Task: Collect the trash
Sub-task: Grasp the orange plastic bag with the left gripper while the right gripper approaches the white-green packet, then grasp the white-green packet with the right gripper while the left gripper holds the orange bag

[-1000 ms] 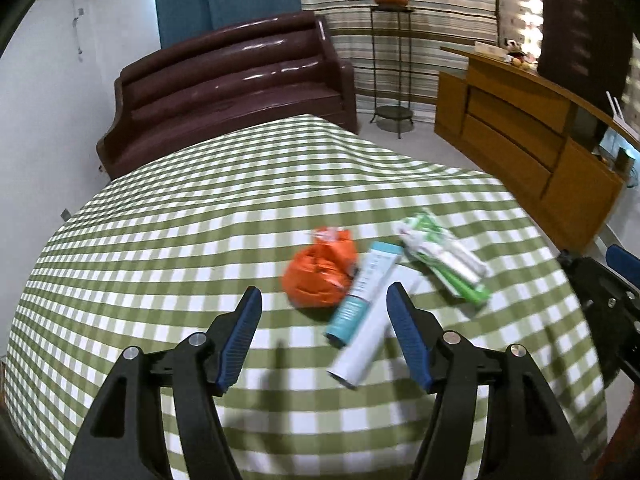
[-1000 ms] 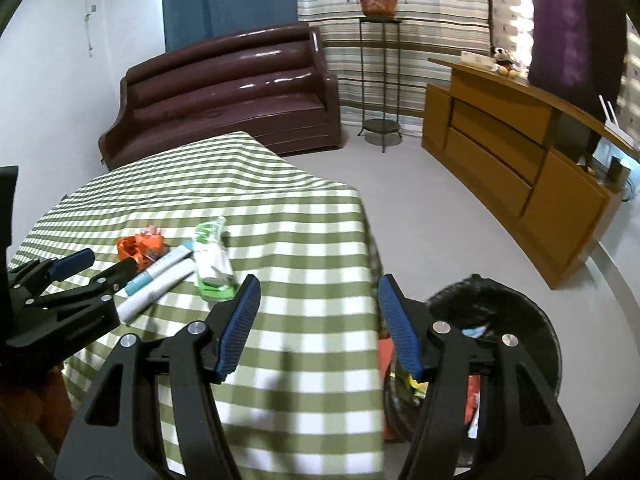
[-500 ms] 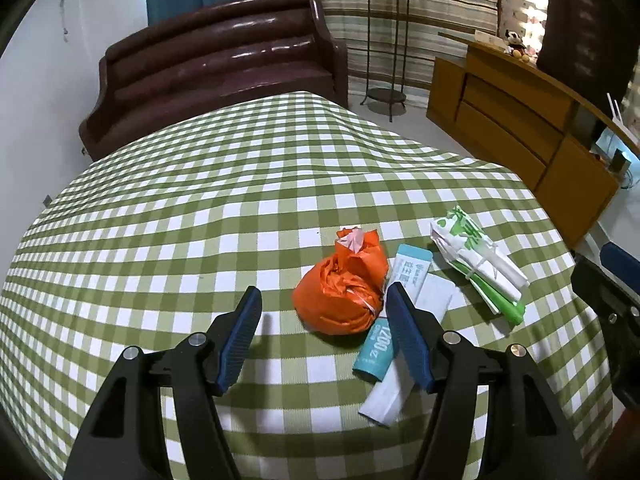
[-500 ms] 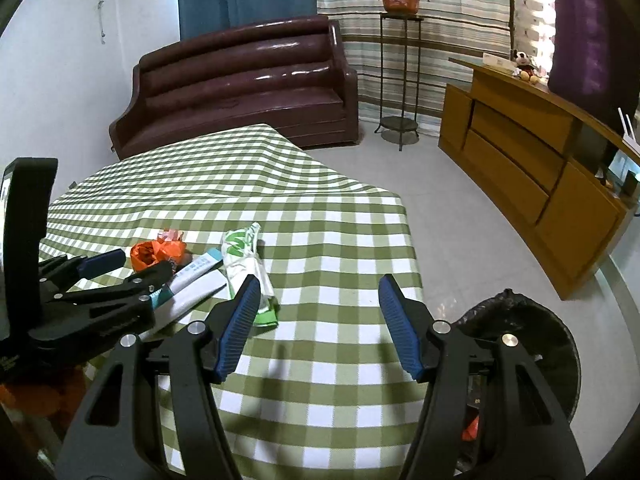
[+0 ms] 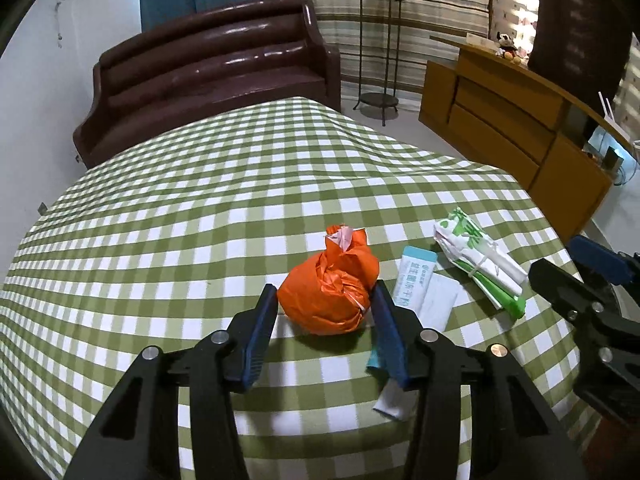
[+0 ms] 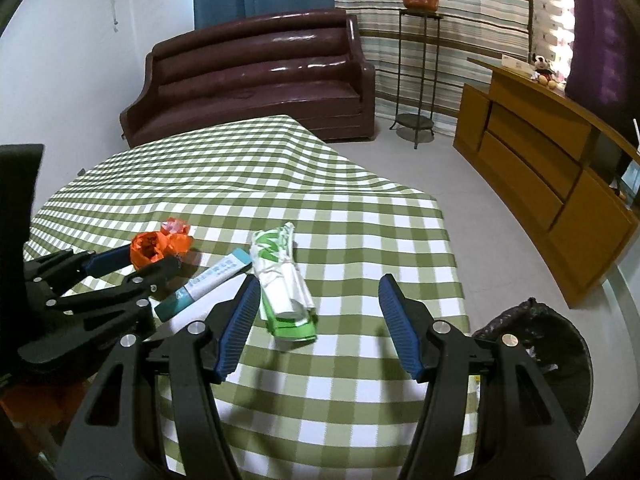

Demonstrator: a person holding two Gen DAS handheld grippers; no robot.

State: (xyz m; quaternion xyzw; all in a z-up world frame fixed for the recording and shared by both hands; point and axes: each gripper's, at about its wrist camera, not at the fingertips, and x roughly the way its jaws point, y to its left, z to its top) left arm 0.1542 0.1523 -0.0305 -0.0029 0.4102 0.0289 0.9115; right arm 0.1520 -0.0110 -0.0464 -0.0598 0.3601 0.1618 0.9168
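A knotted orange plastic bag [image 5: 330,288] lies on the green checked tablecloth [image 5: 200,208]. My left gripper [image 5: 326,304] is open with its blue pads on either side of the bag, close to it. The bag also shows in the right wrist view [image 6: 154,246] between the left gripper's fingers [image 6: 108,260]. A white and teal tube box [image 5: 414,280] and a green and white wrapper bundle [image 5: 476,260] lie right of the bag. My right gripper [image 6: 318,300] is open and empty, just above the wrapper bundle [image 6: 284,276].
A black-lined trash bin [image 6: 540,344] stands on the floor off the table's right edge. A dark brown sofa [image 5: 208,72] is behind the table. A wooden sideboard [image 5: 508,132] and a plant stand [image 5: 380,40] are at the right.
My left gripper has moved forward and left, so the orange bag now sits between its pads. My right gripper has swung left from the bin toward the wrapper bundle.
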